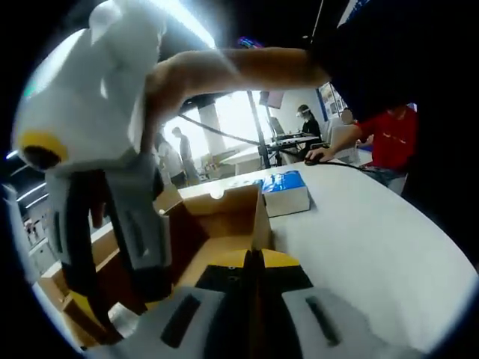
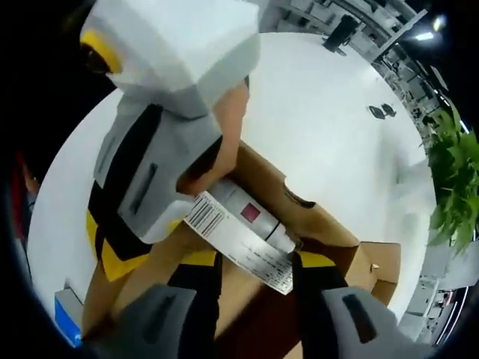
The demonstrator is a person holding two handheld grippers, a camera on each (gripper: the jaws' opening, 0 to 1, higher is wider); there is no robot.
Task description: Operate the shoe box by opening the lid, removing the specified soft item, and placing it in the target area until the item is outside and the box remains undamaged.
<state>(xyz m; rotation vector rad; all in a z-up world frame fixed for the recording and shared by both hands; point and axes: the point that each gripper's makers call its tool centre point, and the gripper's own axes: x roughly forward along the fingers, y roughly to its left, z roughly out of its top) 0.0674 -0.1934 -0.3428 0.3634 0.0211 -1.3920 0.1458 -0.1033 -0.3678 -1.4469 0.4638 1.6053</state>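
The left claw (image 1: pixel 251 278) was clenched on the box (image 1: pixel 224 224) wall, holding it on the table (image 1: pixel 374 239). The right claw (image 2: pixel 254 271), released, hung straight over the box's labelled end. The soft item was hidden.

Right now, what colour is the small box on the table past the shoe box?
Blue on top, white sides; the small box shows best in the left gripper view.

Your shoe box (image 1: pixel 224 217) is plain brown cardboard at centre, its label (image 2: pixel 239 239) white with a black barcode and a red square. The worktop (image 1: pixel 374 239) is white. Upper centre, a blue-and-white packet (image 1: pixel 283 191). Your hand-held grippers are grey, black and yellow.
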